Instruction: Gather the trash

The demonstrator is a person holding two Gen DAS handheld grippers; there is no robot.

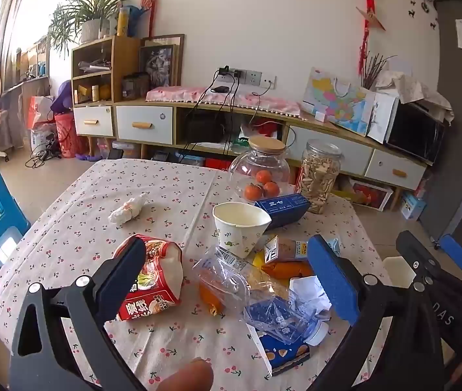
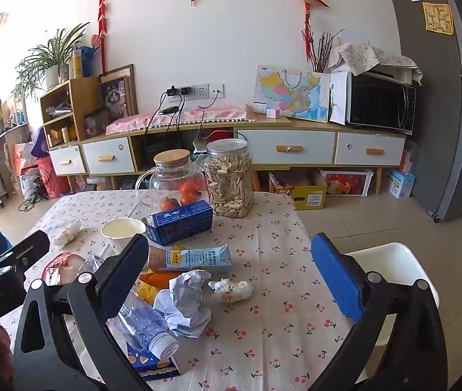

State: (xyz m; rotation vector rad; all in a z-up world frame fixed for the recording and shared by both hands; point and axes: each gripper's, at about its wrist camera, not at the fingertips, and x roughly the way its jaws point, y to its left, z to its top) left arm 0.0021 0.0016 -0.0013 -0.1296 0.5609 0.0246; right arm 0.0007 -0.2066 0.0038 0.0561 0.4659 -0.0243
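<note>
Trash (image 1: 231,280) on cherry-print tablecloth (image 1: 172,192)

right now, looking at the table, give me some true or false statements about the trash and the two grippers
1. Both grippers are open and hold nothing. True: the left gripper and the right gripper stand wide over the clutter.
2. The glass jar holds orange fruit. True.
3. The paper cup lies flat on its side. False: it stands with its mouth up.
4. The crushed plastic bottle stands upright. False: it lies on the tablecloth.
5. The crumpled white paper lies beside the bottle. True.
</note>
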